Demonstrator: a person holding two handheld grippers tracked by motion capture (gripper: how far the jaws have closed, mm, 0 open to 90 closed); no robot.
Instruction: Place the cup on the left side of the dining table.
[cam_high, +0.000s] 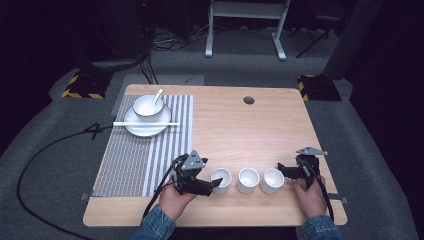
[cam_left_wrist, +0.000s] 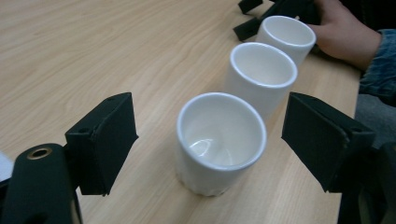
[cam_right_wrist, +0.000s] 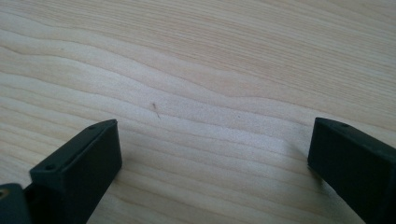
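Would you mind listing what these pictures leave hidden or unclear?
- Bowl contents: high view, too small and far to tell.
- Far cup inside: left gripper view, seen too side-on; its base is hidden behind the middle cup.
- Right gripper: right gripper view, jaws cut off by the bottom edge and right edge.

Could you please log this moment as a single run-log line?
left gripper: open, around nearest cup | right gripper: open, over bare table | three cups in row | none held
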